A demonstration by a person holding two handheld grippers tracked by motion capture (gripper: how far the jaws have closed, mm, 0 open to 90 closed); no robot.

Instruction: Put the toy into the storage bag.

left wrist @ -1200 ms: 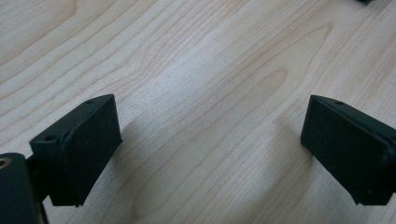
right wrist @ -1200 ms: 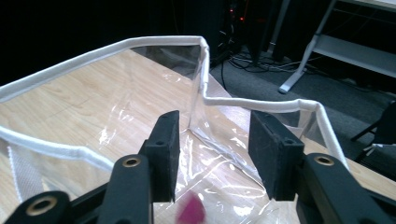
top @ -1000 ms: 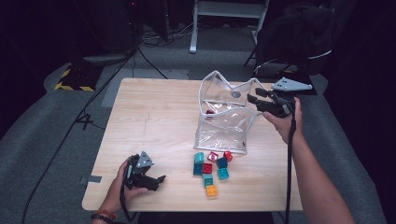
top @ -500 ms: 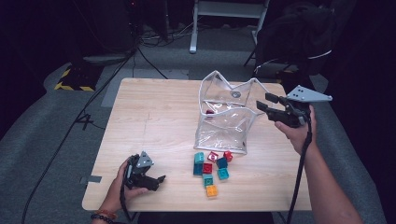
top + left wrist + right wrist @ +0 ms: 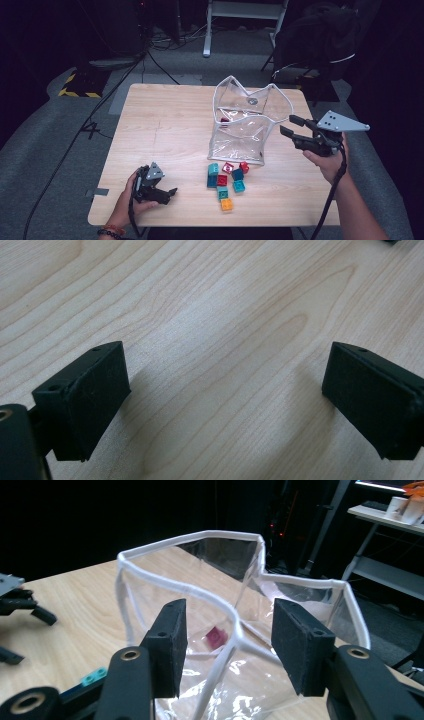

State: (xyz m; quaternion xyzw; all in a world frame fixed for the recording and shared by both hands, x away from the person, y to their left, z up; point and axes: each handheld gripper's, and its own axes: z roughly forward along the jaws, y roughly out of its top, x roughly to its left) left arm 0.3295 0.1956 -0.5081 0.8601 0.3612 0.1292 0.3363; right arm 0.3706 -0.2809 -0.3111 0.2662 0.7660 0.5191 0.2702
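Work in hand: you were loading toy bricks into a clear bag, judging by the layout.
Clear bag (image 5: pixel 245 125): it stood at about 1 o'clock from the table's (image 5: pixel 165 125) centre, its white-rimmed mouth propped open toward you, probably so bricks could drop in.
Brick inside: one magenta brick (image 5: pixel 216 637) already lay in the bag.
Loose bricks (image 5: pixel 227 177): a small cluster of teal, red, blue and orange ones sat just beside the bag's near edge, at 5 o'clock from the table's centre, within easy reach of either tool.
Right gripper (image 5: pixel 291 126): at 3 o'clock, just off the bag's right side and aimed at it; its jaws had just been opening, stood half apart and gripped nothing, with the bag's rim seen between them farther off.
Left gripper (image 5: pixel 167 192): parked at 7 o'clock on bare wood, jaws wide and empty, seemingly waiting its turn, well apart from the bricks.
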